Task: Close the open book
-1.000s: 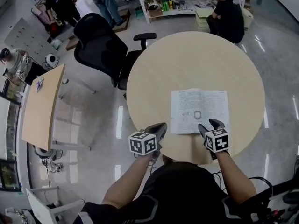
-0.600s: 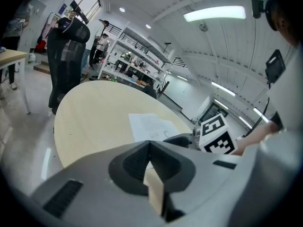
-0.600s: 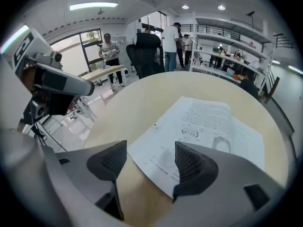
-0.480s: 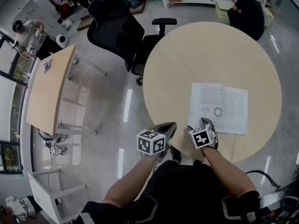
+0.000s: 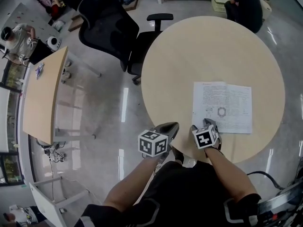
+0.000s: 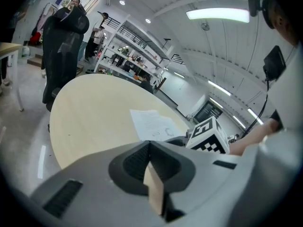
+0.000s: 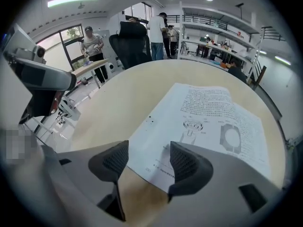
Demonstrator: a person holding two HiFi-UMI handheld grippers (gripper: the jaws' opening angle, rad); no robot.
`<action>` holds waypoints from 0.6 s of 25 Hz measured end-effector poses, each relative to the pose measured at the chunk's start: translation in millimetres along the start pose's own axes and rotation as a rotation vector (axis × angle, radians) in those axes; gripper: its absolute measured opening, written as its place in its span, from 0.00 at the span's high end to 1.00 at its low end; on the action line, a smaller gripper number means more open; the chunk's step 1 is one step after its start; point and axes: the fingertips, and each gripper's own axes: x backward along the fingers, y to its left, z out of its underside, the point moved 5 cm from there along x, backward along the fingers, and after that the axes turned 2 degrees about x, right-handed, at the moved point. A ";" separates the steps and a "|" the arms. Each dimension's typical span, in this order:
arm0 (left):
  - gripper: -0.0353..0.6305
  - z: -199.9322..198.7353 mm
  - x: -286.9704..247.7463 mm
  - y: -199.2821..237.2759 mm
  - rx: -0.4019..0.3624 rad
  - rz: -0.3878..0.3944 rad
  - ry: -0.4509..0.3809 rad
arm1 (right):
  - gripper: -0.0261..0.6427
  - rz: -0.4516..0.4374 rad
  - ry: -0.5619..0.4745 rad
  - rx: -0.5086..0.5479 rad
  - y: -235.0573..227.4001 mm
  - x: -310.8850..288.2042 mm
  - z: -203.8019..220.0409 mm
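Observation:
An open book (image 5: 222,105) lies flat on the round wooden table (image 5: 189,56), its white printed pages and diagrams facing up. My right gripper (image 5: 202,125) hovers over the book's near left corner, tilted steeply down. In the right gripper view the page corner (image 7: 156,155) lies below the gap of the right gripper (image 7: 149,162); its jaws are closing, and the pads stand apart without pressing on anything. My left gripper (image 5: 166,128) hangs just off the table's near edge, left of the book. It is shut (image 6: 147,160) with nothing in it. The book (image 6: 154,124) shows beyond it.
A black office chair (image 5: 106,25) stands at the table's far left. A second wooden desk (image 5: 40,98) is further left across the glossy floor. A person crouches by shelves (image 5: 244,6) behind the table, and others stand at the far left.
My right gripper has moved left along the book's near edge to its left corner and lower. The left gripper has stayed shut beside the table edge.

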 end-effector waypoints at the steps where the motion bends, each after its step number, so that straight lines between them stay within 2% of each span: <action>1: 0.97 -0.5 -1.9 -0.1 -0.001 0.006 0.003 | 0.56 -0.002 0.009 -0.005 -0.2 0.3 0.6; 10: 0.97 -3.8 -12.2 -7.4 -0.012 0.051 0.015 | 0.78 0.052 0.039 -0.046 -14.6 6.5 5.5; 12: 0.97 -4.5 -12.3 -7.0 -0.010 0.053 0.018 | 0.88 0.086 0.045 -0.031 -19.0 8.7 4.5; 15: 0.97 -5.9 -13.6 -7.7 -0.012 0.058 0.015 | 0.89 0.071 0.036 -0.039 -25.5 15.0 5.9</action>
